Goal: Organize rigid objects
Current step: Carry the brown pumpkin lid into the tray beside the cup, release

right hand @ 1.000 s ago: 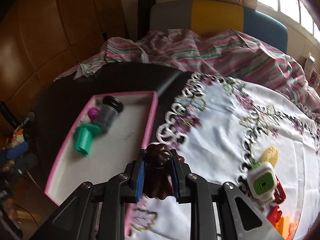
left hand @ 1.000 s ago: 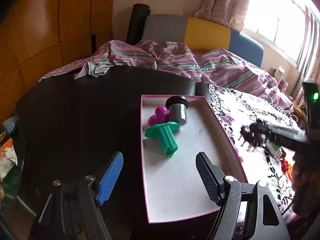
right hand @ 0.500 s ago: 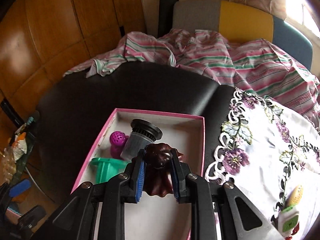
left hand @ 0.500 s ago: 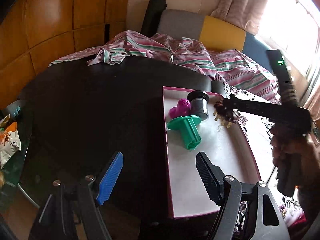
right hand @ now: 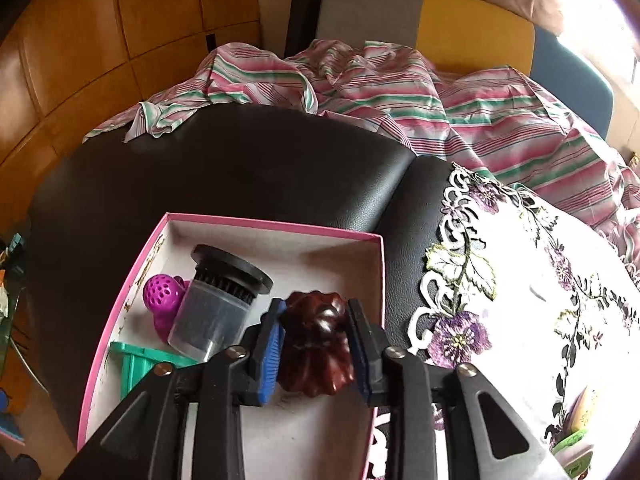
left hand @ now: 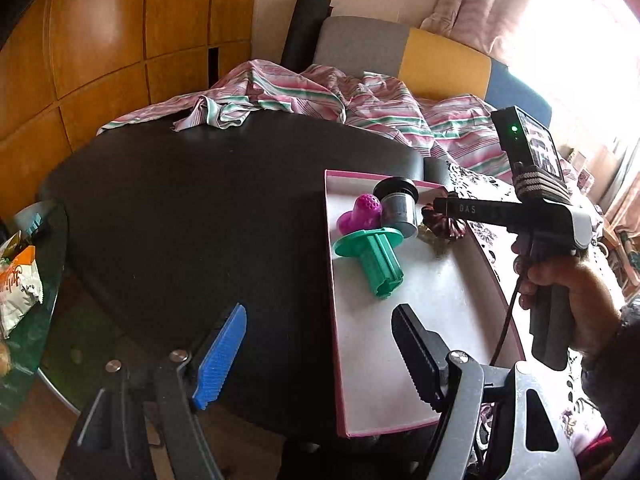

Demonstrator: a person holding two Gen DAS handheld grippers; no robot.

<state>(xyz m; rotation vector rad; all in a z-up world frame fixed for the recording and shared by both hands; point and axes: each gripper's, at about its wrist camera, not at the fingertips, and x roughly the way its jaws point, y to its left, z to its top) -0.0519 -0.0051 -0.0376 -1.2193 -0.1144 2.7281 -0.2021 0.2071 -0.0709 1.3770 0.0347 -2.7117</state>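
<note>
A pink-rimmed white box (left hand: 472,240) (right hand: 280,224) lies on the black table. In it are a green flanged piece (left hand: 372,258) (right hand: 136,362), a magenta perforated piece (left hand: 360,214) (right hand: 162,300) and a grey cylinder with a black cap (left hand: 398,208) (right hand: 218,304). My right gripper (right hand: 316,344) (left hand: 440,216) is inside the box, its jaws parted around a dark brown fluted mould (right hand: 316,348) (left hand: 446,226) that rests on the box floor beside the cylinder. My left gripper (left hand: 320,352) is open and empty above the box's near left edge.
A white embroidered cloth (right hand: 540,280) covers the table right of the box, with a green-and-white item (right hand: 572,444) at its near right. A striped pink cloth (left hand: 340,96) lies at the back before a chair. A snack bag (left hand: 16,280) sits at the far left.
My right gripper carried the brown mould from over the cloth into the box, lowered it beside the cylinder, and its jaws have parted. My left gripper view shifted left.
</note>
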